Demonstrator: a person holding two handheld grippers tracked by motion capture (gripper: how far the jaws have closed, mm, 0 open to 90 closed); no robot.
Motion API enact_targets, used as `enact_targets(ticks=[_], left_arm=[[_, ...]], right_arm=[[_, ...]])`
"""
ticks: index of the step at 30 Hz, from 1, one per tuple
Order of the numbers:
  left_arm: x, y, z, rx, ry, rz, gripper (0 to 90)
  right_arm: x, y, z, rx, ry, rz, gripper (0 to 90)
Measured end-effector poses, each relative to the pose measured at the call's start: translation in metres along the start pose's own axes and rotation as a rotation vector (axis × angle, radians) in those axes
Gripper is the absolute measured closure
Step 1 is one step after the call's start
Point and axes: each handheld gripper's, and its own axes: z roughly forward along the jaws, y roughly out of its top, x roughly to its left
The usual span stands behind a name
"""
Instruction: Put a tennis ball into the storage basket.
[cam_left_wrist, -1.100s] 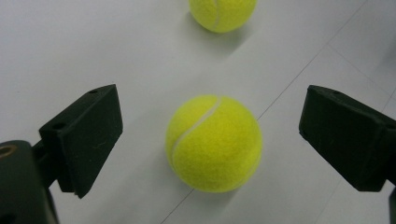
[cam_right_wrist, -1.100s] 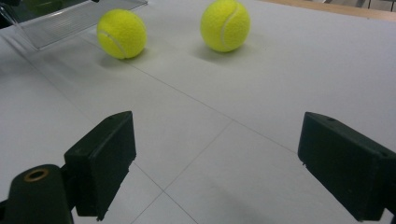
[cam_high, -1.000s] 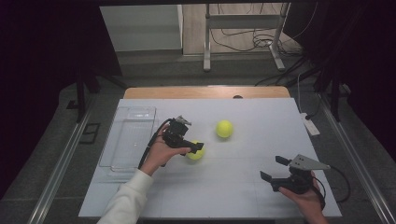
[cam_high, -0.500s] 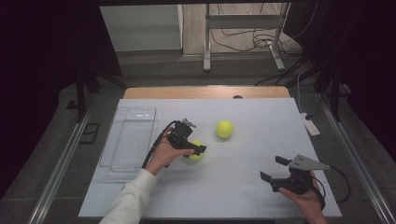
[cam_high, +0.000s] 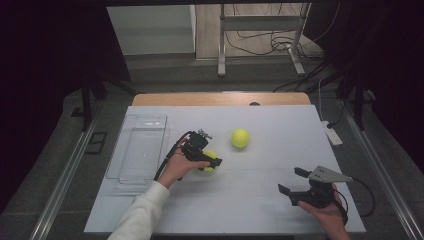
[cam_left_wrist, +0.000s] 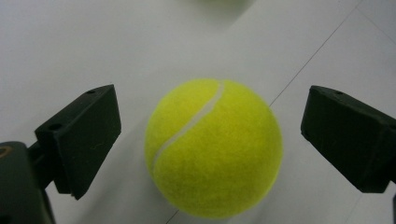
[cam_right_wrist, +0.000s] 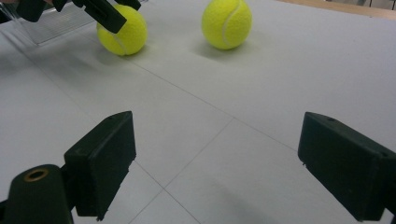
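Note:
A yellow tennis ball (cam_left_wrist: 214, 147) lies on the white table between the jaws of my left gripper (cam_left_wrist: 215, 135). The jaws stand open on either side of it with a gap on each side. From above, the left gripper (cam_high: 204, 154) hangs over this ball (cam_high: 210, 167) near the table's middle. A second tennis ball (cam_high: 240, 138) rests a little farther back and to the right. My right gripper (cam_high: 291, 181) is open over bare table at the front right, holding nothing. The right gripper view looks past its jaws (cam_right_wrist: 224, 158) at both balls (cam_right_wrist: 122, 30) (cam_right_wrist: 227, 23).
A clear plastic tray (cam_high: 137, 147) sits at the table's left, just left of the left hand. A wooden strip (cam_high: 220, 98) runs along the table's far edge. A white power strip (cam_high: 332, 134) lies off the table's right side.
My left gripper has moved a little right and down over the near ball, so its jaws now straddle it. The right gripper and the far ball have stayed put.

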Motion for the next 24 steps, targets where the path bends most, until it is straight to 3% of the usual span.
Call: enact_targets(ticks=[9,15,24], left_arm=[[-0.0006,-0.0024,0.0103,0.041,-0.009,-0.001,11.7],[-0.0015,-0.0037,0.0104,0.037,0.006,0.016,25.8],[-0.0025,-0.0042,0.0082,0.031,0.017,0.02,26.7]], right_arm=[[-0.0005,-0.0003,0.0009,-0.001,0.002,0.004,11.9],[-0.0011,-0.0002,0.0005,-0.001,0.001,0.005,11.9],[-0.0007,0.0002,-0.0003,-0.005,0.0,0.006,11.9]])
